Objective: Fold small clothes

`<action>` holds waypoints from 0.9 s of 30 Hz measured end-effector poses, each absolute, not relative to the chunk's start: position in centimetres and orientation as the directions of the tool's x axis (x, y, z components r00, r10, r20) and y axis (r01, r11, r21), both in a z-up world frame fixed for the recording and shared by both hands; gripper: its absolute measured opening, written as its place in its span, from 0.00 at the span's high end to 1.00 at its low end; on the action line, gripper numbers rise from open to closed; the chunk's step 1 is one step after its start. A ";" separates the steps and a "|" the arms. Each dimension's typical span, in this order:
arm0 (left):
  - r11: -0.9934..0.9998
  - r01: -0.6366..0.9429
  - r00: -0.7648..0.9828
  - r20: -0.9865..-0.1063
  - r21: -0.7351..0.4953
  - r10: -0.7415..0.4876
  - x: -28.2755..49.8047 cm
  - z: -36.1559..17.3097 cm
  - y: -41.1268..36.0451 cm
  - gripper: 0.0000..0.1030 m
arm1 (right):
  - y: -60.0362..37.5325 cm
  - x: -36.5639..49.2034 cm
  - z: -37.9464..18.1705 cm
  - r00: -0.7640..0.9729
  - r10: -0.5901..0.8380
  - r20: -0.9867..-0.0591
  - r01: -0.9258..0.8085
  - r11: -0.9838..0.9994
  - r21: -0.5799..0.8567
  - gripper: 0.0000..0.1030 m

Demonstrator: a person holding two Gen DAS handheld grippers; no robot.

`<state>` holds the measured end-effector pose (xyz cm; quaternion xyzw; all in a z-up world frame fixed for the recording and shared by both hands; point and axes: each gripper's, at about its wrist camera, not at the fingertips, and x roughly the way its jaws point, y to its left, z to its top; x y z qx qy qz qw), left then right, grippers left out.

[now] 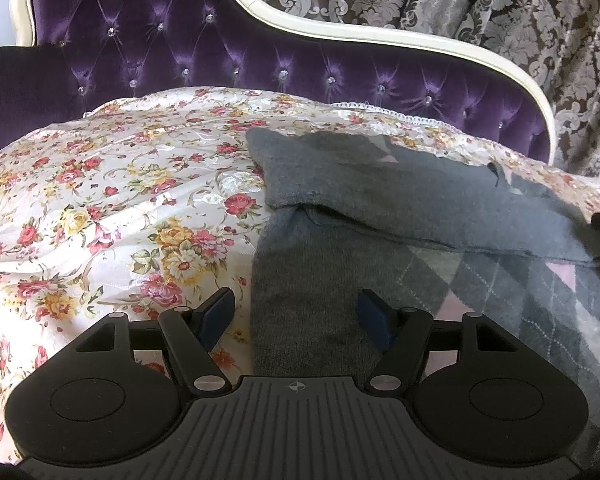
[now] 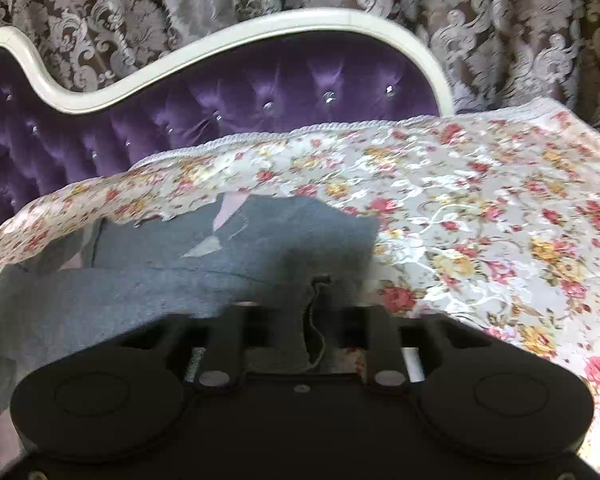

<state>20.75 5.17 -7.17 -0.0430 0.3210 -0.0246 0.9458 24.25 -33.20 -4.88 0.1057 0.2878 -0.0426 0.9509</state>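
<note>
Jaws first: in the left wrist view my left gripper (image 1: pixel 298 314) stands with its jaws apart and nothing pinched; its blue pads (image 1: pixel 216 314) hang over the near left edge of the grey knitted sweater with the pink-and-grey argyle front (image 1: pixel 380 216). One pad is over the floral bedspread with red and yellow roses (image 1: pixel 100 200), the other over grey knit, so the garment's left edge runs between them. The sweater fills the centre and lower right of the frame, with a flap already folded across it, its crease running left to right. Behind it, upper left, rises the purple tufted headboard with a cream frame (image 1: pixel 160 40).

In the right wrist view, which is blurred, my right gripper (image 2: pixel 316 320) sits low at centre frame. A ragged grey edge of the sweater (image 2: pixel 180 280) lies between its fingers, but I cannot tell whether the jaws press on it or stand clear. The sweater spreads to the left and centre of the frame, bedspread (image 2: pixel 480 220) to the right. I judge the right gripper nearer the folded flap, so the next fold would go leftward across the crease.
</note>
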 end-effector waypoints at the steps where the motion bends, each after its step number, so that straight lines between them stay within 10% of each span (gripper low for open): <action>1: 0.994 0.019 0.793 -0.605 -0.103 -0.078 20.7 -7.0 5.3 0.36 | -32.9 23.8 -4.5 0.844 -0.038 -0.535 0.148 0.975 0.164 0.45; 12: 1.000 0.004 0.866 -0.499 -0.004 -0.006 24.0 -1.1 5.1 0.35 | -28.7 21.8 -2.6 0.908 0.052 -0.415 0.021 0.985 0.171 0.44; 27: 0.984 -0.078 0.754 -0.636 0.161 0.164 30.1 -4.4 7.8 0.37 | -25.7 22.5 -5.1 0.868 0.134 -0.477 -0.062 0.985 0.164 0.43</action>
